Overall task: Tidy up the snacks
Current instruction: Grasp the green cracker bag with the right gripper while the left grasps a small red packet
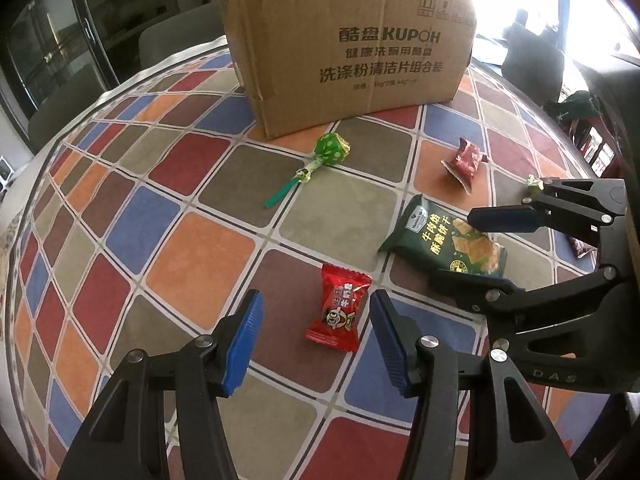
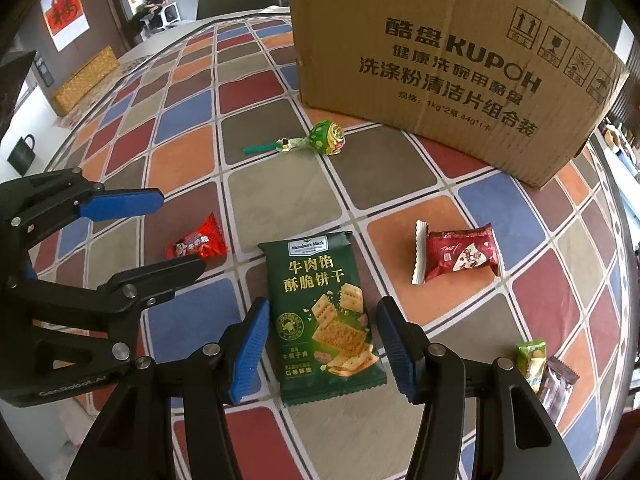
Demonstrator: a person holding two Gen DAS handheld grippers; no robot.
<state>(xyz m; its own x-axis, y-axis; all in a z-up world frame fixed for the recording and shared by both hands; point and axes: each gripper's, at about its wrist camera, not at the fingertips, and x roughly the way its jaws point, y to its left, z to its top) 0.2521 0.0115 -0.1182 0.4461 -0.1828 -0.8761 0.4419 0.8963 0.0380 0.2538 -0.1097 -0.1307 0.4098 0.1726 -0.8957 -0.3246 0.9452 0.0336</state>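
A small red candy packet (image 1: pixel 340 308) lies flat on the checked tablecloth (image 1: pixel 180 264). My left gripper (image 1: pixel 316 340) stands open around it, one blue pad on each side, neither touching. A green cracker pack (image 2: pixel 326 320) lies to its right. My right gripper (image 2: pixel 322 344) is open over that pack's near half, with a gap at both pads. In the left wrist view, the right gripper (image 1: pixel 460 246) straddles the cracker pack (image 1: pixel 448 240). In the right wrist view, the left gripper (image 2: pixel 180 232) brackets the red candy (image 2: pixel 198 242).
An open cardboard box (image 1: pixel 352 48) stands at the back of the table. A green lollipop (image 2: pixel 324 138) lies in front of it. A dark red snack pack (image 2: pixel 460 256) sits right of the crackers. A small green candy (image 2: pixel 532 360) and a brown wrapper (image 2: pixel 558 384) lie near the right edge.
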